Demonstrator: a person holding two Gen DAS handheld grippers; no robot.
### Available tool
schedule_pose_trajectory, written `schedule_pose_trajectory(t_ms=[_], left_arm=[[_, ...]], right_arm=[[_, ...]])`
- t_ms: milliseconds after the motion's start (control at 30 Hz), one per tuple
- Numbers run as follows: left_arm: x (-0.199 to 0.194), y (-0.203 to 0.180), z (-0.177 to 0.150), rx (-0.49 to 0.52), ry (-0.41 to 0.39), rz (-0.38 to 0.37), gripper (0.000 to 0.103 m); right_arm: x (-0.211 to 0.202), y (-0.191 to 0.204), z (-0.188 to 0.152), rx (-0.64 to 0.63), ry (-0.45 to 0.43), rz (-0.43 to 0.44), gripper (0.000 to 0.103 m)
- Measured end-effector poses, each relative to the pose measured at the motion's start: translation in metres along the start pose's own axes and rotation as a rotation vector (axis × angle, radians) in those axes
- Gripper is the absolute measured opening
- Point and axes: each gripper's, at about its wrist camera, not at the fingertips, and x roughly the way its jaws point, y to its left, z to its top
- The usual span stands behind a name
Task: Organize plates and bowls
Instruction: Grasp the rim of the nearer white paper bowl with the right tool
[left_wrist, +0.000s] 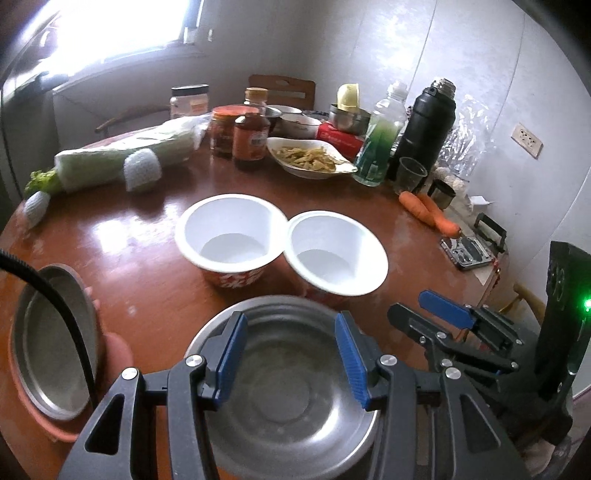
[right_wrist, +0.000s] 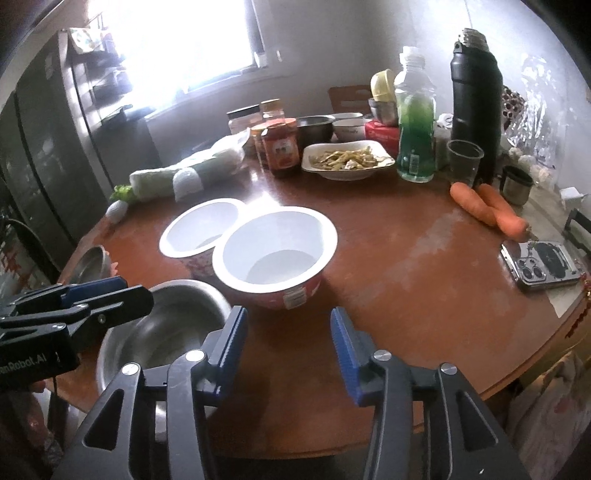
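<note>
Near the table edge, both my left fingers and right fingers stand apart, empty. If I grab the steel bowl carelessly, it may knock the two touching paper bowls just beyond.

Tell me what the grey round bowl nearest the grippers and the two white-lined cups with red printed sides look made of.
Grey round bowl: likely stainless steel, brushed and dulled, with concentric rings and soft reflections. Two white-lined cups: probably disposable paper or thin plastic, with matte white insides, rolled rims and red printed outer walls; the pictures leave open which.
</note>
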Motion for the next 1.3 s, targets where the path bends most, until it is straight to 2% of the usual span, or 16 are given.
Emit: schedule_pose_trajectory(t_ms=[200,533,1100,1200,1300], left_arm=[[0.02,-0.008,0.017,0.002,0.018,-0.029,0.049],[0.044,-0.005,0.035,-0.051,0.048,-0.026,0.049],[0.079,-0.006,0.038,-0.104,0.119,-0.058,0.049],[0.082,-0.004,0.039,-0.121,0.124,-0.066,0.048],[0.085,-0.004,0.04,-0.136,0.127,-0.088,0.043]], right_arm=[[0.011,-0.019,0.012,0.038,-0.011,-0.023,0.05],[0.03,-0.032,0.037,0.039,-0.013,-0.023,0.051],[0.069,-0.04,0.045,0.03,0.055,0.019,0.05],[0.071,-0.039,0.044,0.021,0.05,0.025,0.044],[0.073,-0.038,0.044,0.015,0.052,0.034,0.038]])
